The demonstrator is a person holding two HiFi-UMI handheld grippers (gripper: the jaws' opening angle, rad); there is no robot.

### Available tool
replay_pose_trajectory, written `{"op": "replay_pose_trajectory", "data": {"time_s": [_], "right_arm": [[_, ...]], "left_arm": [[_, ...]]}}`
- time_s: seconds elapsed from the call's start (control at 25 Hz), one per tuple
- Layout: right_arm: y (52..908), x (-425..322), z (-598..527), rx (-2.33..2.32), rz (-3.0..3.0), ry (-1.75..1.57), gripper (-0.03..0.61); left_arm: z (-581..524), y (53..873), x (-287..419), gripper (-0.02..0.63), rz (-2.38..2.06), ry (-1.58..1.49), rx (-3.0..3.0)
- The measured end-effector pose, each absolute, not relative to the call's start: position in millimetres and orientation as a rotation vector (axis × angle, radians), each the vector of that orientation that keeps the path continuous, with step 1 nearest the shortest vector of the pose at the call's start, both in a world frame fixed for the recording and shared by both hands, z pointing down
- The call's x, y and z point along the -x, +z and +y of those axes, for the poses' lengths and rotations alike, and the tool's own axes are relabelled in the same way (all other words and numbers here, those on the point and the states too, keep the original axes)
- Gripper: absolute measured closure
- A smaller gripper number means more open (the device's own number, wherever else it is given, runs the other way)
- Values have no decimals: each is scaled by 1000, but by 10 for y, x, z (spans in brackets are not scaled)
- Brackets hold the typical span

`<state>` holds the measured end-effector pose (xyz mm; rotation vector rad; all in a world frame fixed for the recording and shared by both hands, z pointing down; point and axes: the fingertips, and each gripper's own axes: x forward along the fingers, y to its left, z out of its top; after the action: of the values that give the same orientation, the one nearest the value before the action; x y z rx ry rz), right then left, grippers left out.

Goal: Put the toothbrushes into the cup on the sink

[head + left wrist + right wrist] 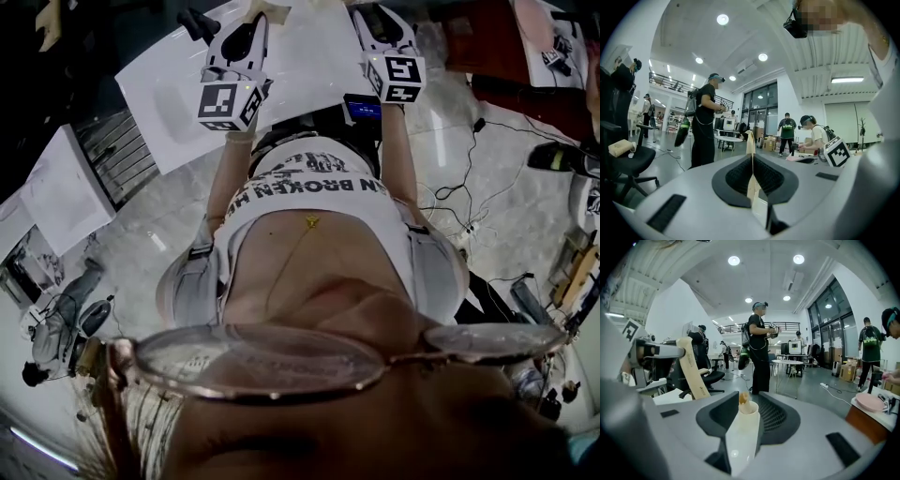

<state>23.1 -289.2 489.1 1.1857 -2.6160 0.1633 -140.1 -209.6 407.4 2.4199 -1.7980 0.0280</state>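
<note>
Holding a bamboo toothbrush [750, 143] out over the white sink [164, 89] at the top of the head view, the left gripper [255, 21] has its jaws pressed flat together on the thin handle. We see the handle edge-on at the centre of the left gripper view. The right gripper [375, 19], upper right of centre in the head view, is clamped on a pale tube [743, 432] with a tan tip at its far end. We cannot tell whether that is a second brush or something else. The cup shows in no view; we judge it to stand on the sink beyond the top edge of the head view. Both gripper views look out across the room, where people [760, 350] stand at the middle of the frame, not down at the basin.

To do this step well, we first tip the left gripper downward until the cup's mouth comes into its own view. We then turn the brush upright and lower its free end well inside the rim before the jaws part. The flat handle offers the pads little to grip and could swivel, so we move slowly and avoid knocking it on the rim. We hold the right gripper well apart from the left, since the two sit near each other at the top of the head view
</note>
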Motion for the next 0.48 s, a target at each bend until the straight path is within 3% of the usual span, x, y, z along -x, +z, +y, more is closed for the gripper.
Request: {"op": "replay_pose_trajectory", "data": {"time_s": [0.48], "right_arm": [[4942, -731, -2839, -1320, -2551, 225, 445]], "left_arm": [[-2523, 4115, 1008, 595, -1666, 42, -2522]]}}
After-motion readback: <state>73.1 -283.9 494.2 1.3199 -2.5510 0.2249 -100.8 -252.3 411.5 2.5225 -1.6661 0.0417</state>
